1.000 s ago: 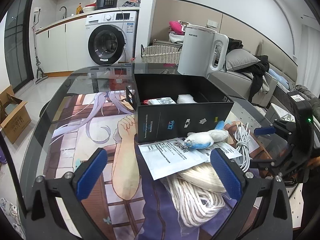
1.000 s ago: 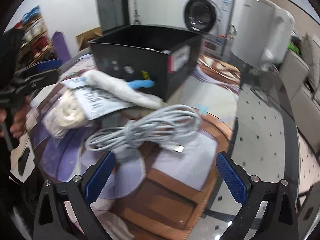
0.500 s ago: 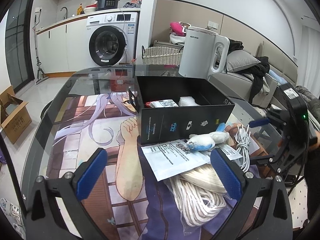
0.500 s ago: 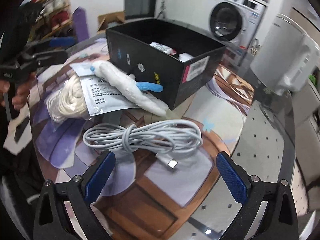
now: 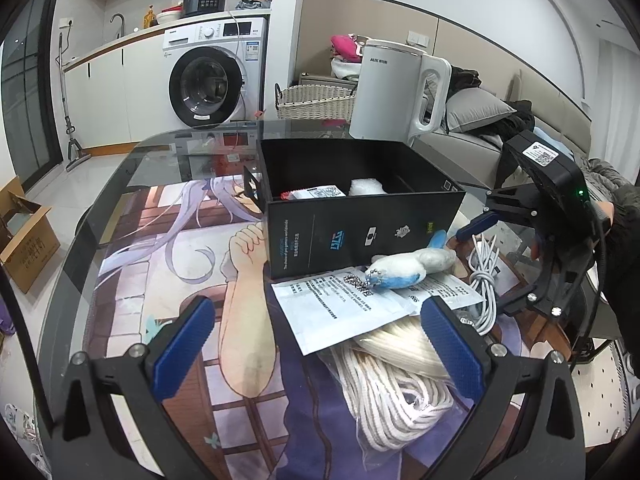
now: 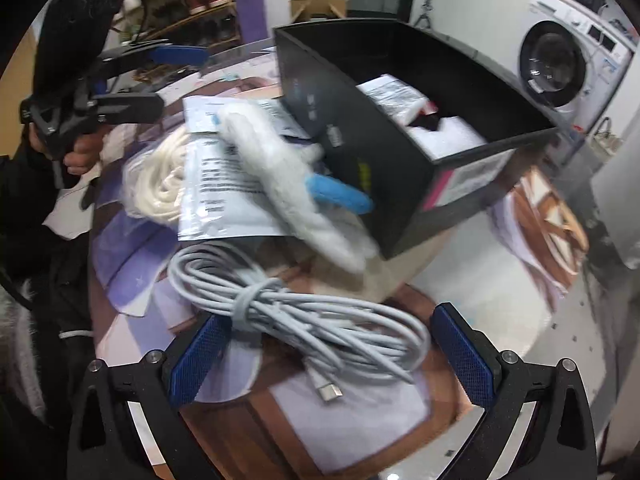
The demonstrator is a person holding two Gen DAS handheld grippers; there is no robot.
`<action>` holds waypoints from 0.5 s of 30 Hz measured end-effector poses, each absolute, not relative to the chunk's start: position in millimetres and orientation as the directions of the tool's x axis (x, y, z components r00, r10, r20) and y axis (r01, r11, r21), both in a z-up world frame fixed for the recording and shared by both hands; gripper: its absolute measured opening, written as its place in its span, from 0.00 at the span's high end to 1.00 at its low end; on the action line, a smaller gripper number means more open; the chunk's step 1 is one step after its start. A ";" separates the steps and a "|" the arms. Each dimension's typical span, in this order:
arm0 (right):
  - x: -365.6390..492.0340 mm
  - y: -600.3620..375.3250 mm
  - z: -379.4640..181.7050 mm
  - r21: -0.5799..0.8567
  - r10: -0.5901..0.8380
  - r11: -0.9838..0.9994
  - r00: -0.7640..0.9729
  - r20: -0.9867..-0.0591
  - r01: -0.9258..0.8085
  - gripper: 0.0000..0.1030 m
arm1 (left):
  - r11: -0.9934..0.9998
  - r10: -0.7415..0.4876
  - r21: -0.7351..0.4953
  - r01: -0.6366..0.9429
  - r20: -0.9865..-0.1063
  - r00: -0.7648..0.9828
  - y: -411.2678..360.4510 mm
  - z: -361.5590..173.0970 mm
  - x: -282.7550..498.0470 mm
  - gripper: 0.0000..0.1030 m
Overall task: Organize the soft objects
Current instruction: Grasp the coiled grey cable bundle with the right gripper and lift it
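Against the front wall of the black box (image 5: 360, 232), on a printed plastic pouch (image 5: 344, 308), lies the white-and-blue plush toy (image 5: 412, 268), its bead chain trailing left. Under the pouch sits a bagged coil of white rope (image 5: 392, 392); just right of the toy is a bundled grey cable (image 6: 304, 316). The box holds a white packet and what looks like a labelled one, though blur makes that hard to judge. The right gripper (image 6: 328, 356) hangs spread wide over the cable, holding nothing. The left gripper (image 5: 316, 340) is likewise released, above the mat (image 5: 168, 288). A white kettle (image 5: 396, 88) stands behind.
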State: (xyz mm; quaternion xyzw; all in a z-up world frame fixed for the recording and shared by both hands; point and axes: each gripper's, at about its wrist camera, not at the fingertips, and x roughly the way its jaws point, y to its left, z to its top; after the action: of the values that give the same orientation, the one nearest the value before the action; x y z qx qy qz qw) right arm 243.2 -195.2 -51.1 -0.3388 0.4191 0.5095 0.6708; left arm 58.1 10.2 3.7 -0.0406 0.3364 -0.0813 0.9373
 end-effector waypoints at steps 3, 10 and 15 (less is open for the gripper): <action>226.8 -198.0 -48.9 -0.004 0.404 0.212 0.091 -0.910 -0.977 0.01 | 0.982 -0.185 -0.137 0.127 -0.628 0.756 11.4 2.3 59.0 0.00; 185.3 -209.8 -47.2 0.013 0.427 0.150 0.053 -0.903 -0.989 0.19 | 0.980 -0.197 -0.158 0.124 -0.630 0.751 14.9 -0.4 60.5 0.00; 182.5 -194.4 -49.0 0.024 0.487 0.187 0.071 -0.871 -0.982 0.27 | 0.980 -0.194 -0.153 0.125 -0.633 0.749 12.7 0.2 60.5 0.00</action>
State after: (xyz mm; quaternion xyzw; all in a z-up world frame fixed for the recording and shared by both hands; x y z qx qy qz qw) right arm 182.5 -194.4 -49.0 -0.3136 0.3951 0.5553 0.6612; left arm 60.5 12.7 0.2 -0.0504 0.3435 -0.0853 0.9339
